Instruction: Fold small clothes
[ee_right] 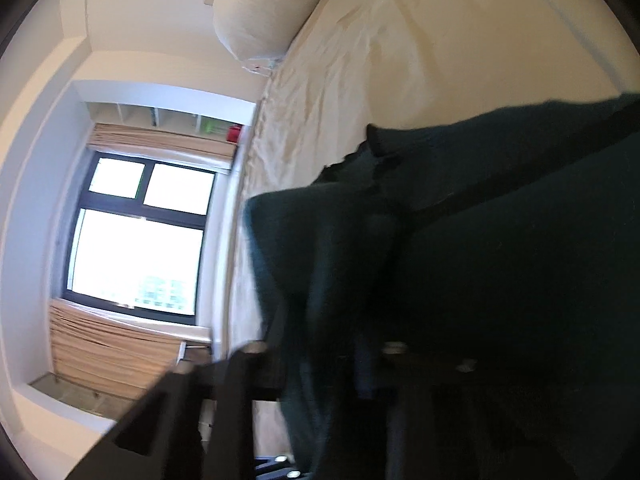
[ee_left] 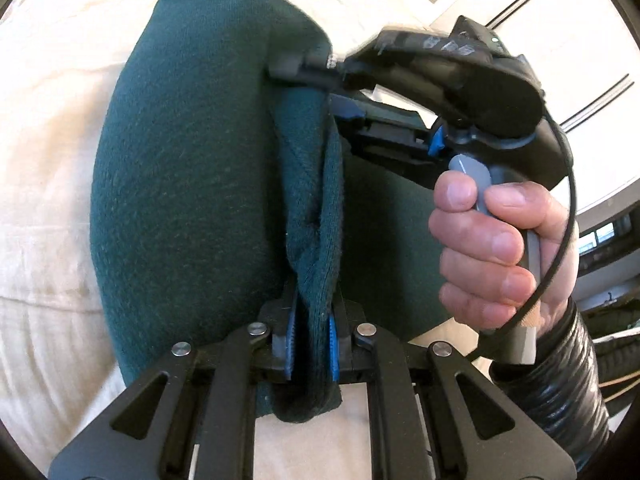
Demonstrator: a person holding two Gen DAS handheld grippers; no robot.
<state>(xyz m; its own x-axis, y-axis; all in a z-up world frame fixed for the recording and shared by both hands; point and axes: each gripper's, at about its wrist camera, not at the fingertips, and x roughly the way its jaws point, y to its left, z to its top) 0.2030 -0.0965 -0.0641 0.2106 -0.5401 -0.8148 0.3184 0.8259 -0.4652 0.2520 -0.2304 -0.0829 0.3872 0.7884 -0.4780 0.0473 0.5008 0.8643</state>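
The left gripper (ee_left: pixel 312 344) pinches a bunched edge of the green cloth (ee_left: pixel 192 168), which lies on the bed (ee_left: pixel 52 128), its long axis running straight away from that gripper. The right gripper (ee_left: pixel 316 78) pinches the same edge farther along.
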